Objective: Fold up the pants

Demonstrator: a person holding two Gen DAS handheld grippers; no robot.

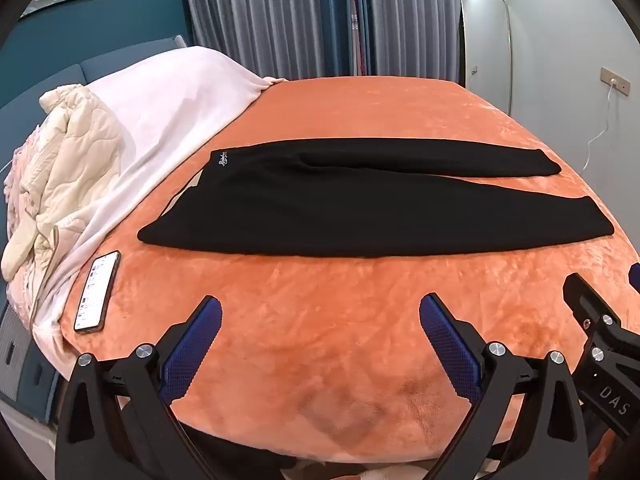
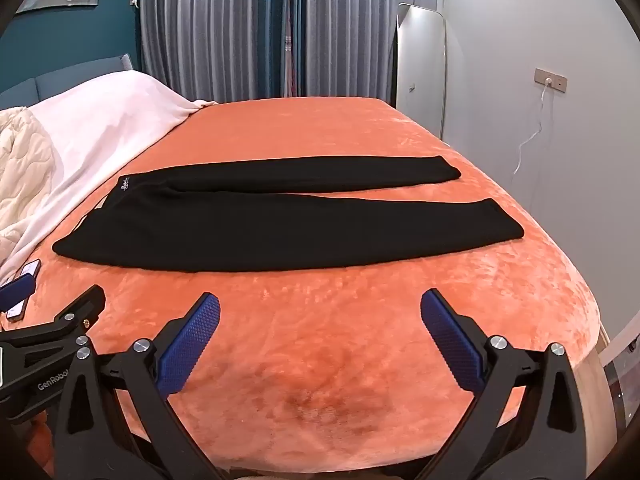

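Black pants (image 1: 320,208) (image 2: 260,232) lie flat across the orange bed cover (image 1: 320,340) (image 2: 320,340), waistband to the left, both legs spread apart toward the right. My left gripper (image 1: 320,312) hovers over the near part of the bed, open, nothing between its blue pads, well short of the pants. My right gripper (image 2: 320,310) is also open and empty, on the near side of the pants. Each gripper shows at the edge of the other's view: the right one (image 1: 600,320) and the left one (image 2: 60,312).
A phone (image 1: 98,292) lies screen up at the bed's left near corner. A white blanket (image 1: 160,112) and cream quilt (image 1: 60,160) are piled at the left. Curtains (image 1: 280,20), a standing mirror (image 1: 486,40) and a wall socket with cable (image 1: 614,80) lie beyond.
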